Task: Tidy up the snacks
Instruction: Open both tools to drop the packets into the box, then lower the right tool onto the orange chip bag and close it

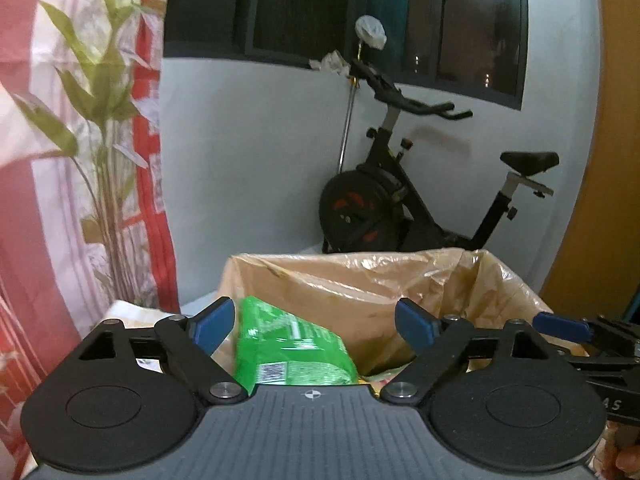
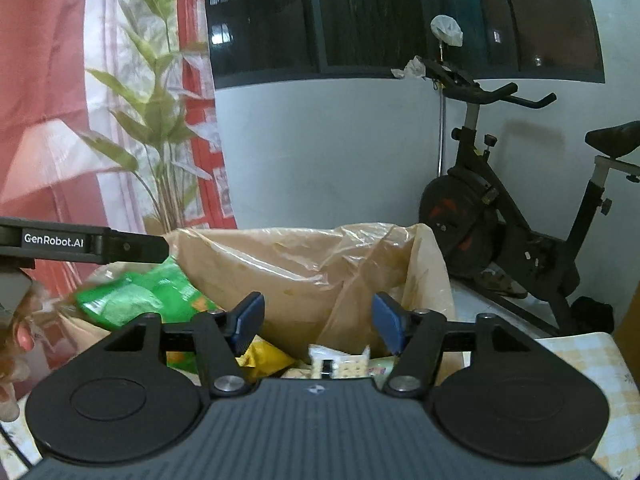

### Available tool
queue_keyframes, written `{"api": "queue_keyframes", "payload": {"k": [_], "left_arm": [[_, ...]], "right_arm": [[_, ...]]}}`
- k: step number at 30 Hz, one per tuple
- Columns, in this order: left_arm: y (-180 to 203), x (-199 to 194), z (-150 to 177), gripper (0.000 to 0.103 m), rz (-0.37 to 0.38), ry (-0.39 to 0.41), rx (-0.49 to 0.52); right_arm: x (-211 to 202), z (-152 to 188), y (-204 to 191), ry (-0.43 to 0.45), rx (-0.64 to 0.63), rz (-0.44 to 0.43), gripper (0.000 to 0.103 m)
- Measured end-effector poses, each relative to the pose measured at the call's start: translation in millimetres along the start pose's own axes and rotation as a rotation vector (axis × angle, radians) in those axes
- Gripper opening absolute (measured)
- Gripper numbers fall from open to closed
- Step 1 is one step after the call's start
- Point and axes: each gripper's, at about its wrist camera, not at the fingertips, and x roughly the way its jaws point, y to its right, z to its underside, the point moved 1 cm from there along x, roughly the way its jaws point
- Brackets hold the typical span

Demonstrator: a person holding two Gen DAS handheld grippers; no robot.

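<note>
Blue pads [image 1: 214, 322] of the left gripper [image 1: 316, 324] are seen spread wide, with a green packet [image 1: 288, 350] lying loose between them, nearer the pad at nine o'clock, and no pad pressed on it. Below it, a box [image 1: 360, 280] lined with a plastic bag [image 1: 400, 276] is seen at twelve o'clock. In the right wrist view, the right gripper [image 2: 318, 320] is held partly open and empty over the box, with a yellow packet [image 2: 266, 356] and a white packet [image 2: 340, 362] lying inside at six o'clock. The green packet is judged released; it could catch on the near rim at nine o'clock and tip outside, because it drops close to that edge.
</note>
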Motion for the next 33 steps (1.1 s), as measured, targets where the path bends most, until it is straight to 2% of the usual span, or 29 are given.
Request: {"api": "queue_keyframes", "payload": {"k": [8,12,18,21,26,29,33], "left_arm": [[-11.4,-58.6,9.4,0.088,-0.038,0.049,-0.039],[-12.2,-85.0,29.2,0.088,-0.019,0.036,-0.040],[-11.8,-110.1,74.8,0.088,-0.016,0.025,-0.057],[-12.5,-112.2,100.7,0.087,-0.019,0.004,-0.094],[-10.3,-113.9,133.5,0.085,-0.071,-0.010,-0.084],[-9.7,-114.8,147.1,0.083,-0.076,-0.017,-0.087],[-11.1,-114.0,167.2,0.081,-0.099,-0.034,-0.109]], "right_arm": [[-39.2,11.3,-7.3,0.046,0.042,-0.041,0.063],[-59.7,24.2,-8.1,0.071,0.075,-0.049,0.063],[-85.7,53.2,-21.4,0.105,0.037,-0.050,0.065],[-90.3,75.7,-31.8,0.087,0.014,-0.056,0.066],[-88.2,113.0,-50.0,0.020,-0.051,-0.067,0.067],[-86.5,132.5,-58.5,-0.018,-0.083,-0.082,0.072],[-80.7,157.7,-69.0,-0.082,-0.127,-0.106,0.073]]}}
